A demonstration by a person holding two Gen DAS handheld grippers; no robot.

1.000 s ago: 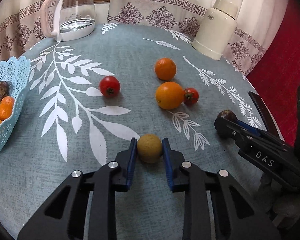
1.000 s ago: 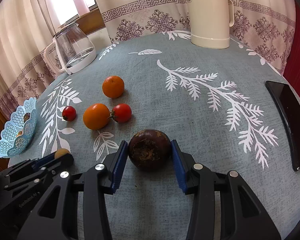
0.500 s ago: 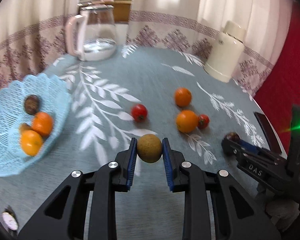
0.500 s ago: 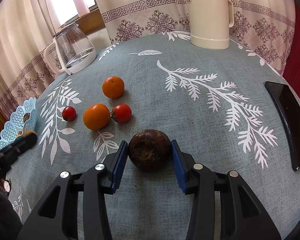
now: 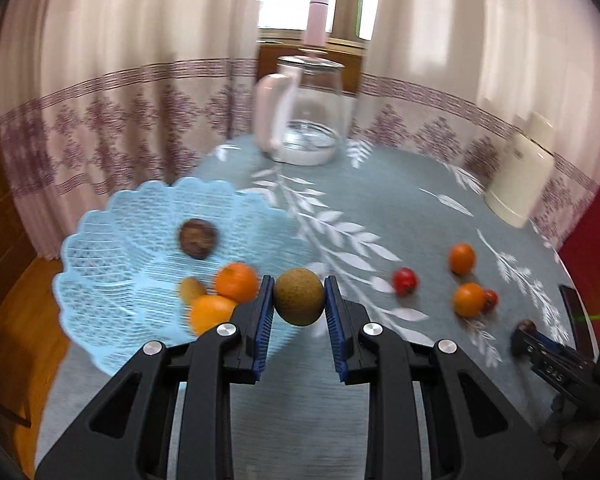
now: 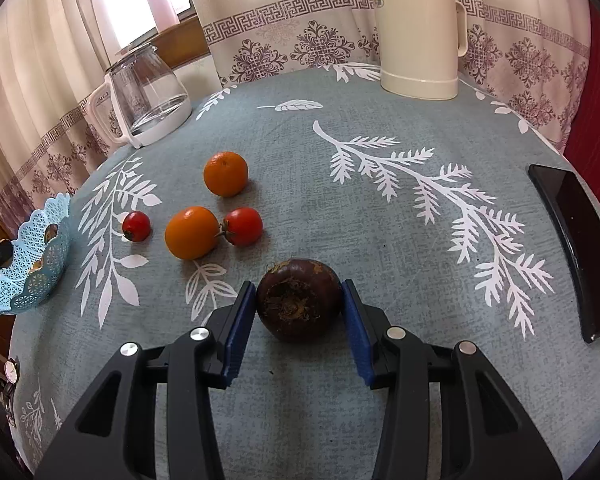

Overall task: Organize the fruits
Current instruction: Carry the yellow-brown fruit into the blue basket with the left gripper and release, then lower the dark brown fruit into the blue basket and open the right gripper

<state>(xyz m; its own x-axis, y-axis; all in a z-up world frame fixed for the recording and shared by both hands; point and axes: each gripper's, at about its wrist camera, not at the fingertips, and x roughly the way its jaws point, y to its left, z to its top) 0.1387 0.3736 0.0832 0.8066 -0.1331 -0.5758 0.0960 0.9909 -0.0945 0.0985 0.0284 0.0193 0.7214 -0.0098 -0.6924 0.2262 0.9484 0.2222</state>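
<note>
My left gripper (image 5: pixel 299 298) is shut on a brown-green round fruit (image 5: pixel 299 296), held in the air just right of the light blue lattice basket (image 5: pixel 112 236). The basket holds a dark fruit (image 5: pixel 197 238), two oranges (image 5: pixel 236 282) and a small brown fruit (image 5: pixel 192 289). My right gripper (image 6: pixel 299 300) is shut on a dark purple mangosteen (image 6: pixel 298 304) resting on the tablecloth. Two oranges (image 6: pixel 191 232) (image 6: pixel 225 173) and two tomatoes (image 6: pixel 243 225) (image 6: pixel 136 225) lie on the cloth ahead of it. The basket (image 6: pixel 32 268) sits at the far left edge.
A glass kettle (image 6: pixel 146 98) stands at the back left and a cream thermos jug (image 6: pixel 420 36) at the back right. A black phone (image 6: pixel 576 248) lies near the right table edge. Curtains hang behind the round table. A wristwatch (image 6: pixel 10 368) shows at lower left.
My left gripper has lifted the brown-green fruit and swung left, bringing the basket into the middle of its view. The right gripper and mangosteen have stayed still.
</note>
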